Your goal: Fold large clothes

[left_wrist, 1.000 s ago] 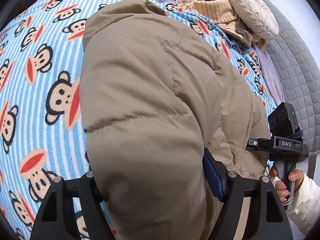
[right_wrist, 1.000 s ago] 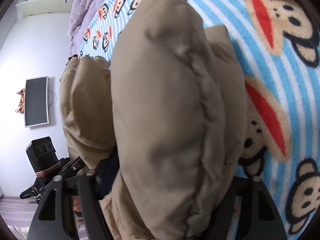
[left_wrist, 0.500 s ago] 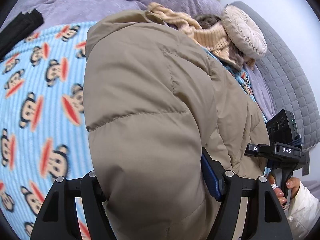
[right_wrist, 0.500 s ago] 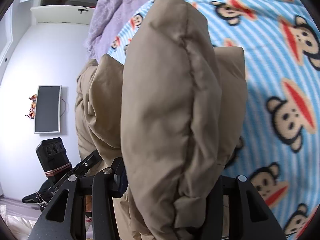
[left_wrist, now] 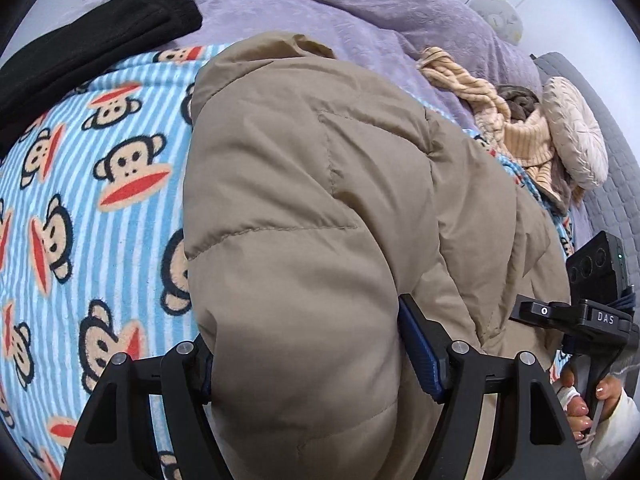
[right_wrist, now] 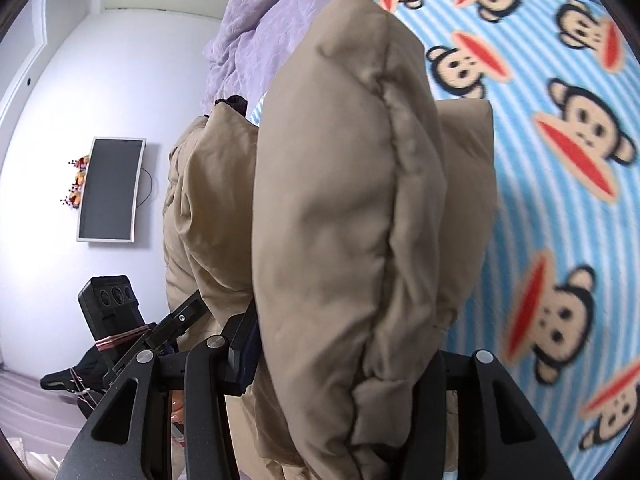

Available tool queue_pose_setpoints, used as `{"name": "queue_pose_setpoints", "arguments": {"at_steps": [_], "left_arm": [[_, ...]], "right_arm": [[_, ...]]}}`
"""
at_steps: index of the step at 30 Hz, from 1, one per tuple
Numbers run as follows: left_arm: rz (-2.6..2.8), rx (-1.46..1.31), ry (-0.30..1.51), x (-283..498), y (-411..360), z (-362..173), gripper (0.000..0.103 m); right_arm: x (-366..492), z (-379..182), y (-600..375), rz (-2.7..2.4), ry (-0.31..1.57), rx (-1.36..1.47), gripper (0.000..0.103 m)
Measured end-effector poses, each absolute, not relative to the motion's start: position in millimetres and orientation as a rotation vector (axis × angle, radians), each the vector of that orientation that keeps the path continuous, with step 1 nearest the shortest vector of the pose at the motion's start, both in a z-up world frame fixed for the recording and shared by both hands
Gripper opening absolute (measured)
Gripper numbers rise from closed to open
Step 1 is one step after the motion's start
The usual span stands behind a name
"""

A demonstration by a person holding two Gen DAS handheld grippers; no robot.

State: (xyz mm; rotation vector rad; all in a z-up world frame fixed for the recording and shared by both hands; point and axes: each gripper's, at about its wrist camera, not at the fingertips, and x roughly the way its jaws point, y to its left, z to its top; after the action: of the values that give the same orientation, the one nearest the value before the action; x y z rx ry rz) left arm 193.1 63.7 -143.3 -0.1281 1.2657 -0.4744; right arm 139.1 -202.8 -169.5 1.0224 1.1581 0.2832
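Tan jacket (left_wrist: 312, 208) clamped by left hand-held gripper (left_wrist: 304, 352) and right hand-held gripper (right_wrist: 340, 356), bunched above monkey blanket (left_wrist: 80, 200) on bed (left_wrist: 360, 12).

Soft, even daylight fills the room, bright without harsh glare. The tan puffer coat (left_wrist: 312, 208) shows gentle shading in its quilted folds, and a darker shadow pools low between the black fingers of the left tool (left_wrist: 304, 364). Both views bulge like a fishbowl, with black corners ringing each frame. From the left wrist the monkey-print blanket (left_wrist: 80, 184) looks sharp. From the right wrist its faces (right_wrist: 560, 320) smear with blur toward the right rim, while the white wall (right_wrist: 100, 80) sits pale and flat.
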Motion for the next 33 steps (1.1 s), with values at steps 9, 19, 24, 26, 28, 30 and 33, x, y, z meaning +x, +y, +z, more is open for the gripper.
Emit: {"name": "queue_pose_setpoints", "arguments": {"at_steps": [9,19,24,26,28,30,33], "left_arm": [[-0.440,-0.104,1.246,193,63,-174,0.099],[-0.400,-0.063,1.233,189,55,-168,0.101],[-0.365,-0.022,1.226,187,50,-163,0.101],[-0.333,0.011,1.222,185,48,-157,0.101],[-0.299,0.055,1.208,182,44,-149,0.101],[-0.274,0.095,1.190,178,43,-141,0.101],[-0.258,0.126,1.162,172,47,-127,0.100]], "right_arm": [[156,-209,-213,0.196,1.219,1.016,0.050],[144,-189,-225,0.044,1.282,0.839,0.068],[132,-151,-233,-0.039,1.246,0.755,0.069],[120,-139,-237,-0.065,1.214,0.745,0.069],[101,-120,-244,-0.081,1.174,0.739,0.068],[88,-109,-248,-0.083,1.144,0.737,0.054],[80,-95,-242,-0.072,1.117,0.720,0.048]]}}
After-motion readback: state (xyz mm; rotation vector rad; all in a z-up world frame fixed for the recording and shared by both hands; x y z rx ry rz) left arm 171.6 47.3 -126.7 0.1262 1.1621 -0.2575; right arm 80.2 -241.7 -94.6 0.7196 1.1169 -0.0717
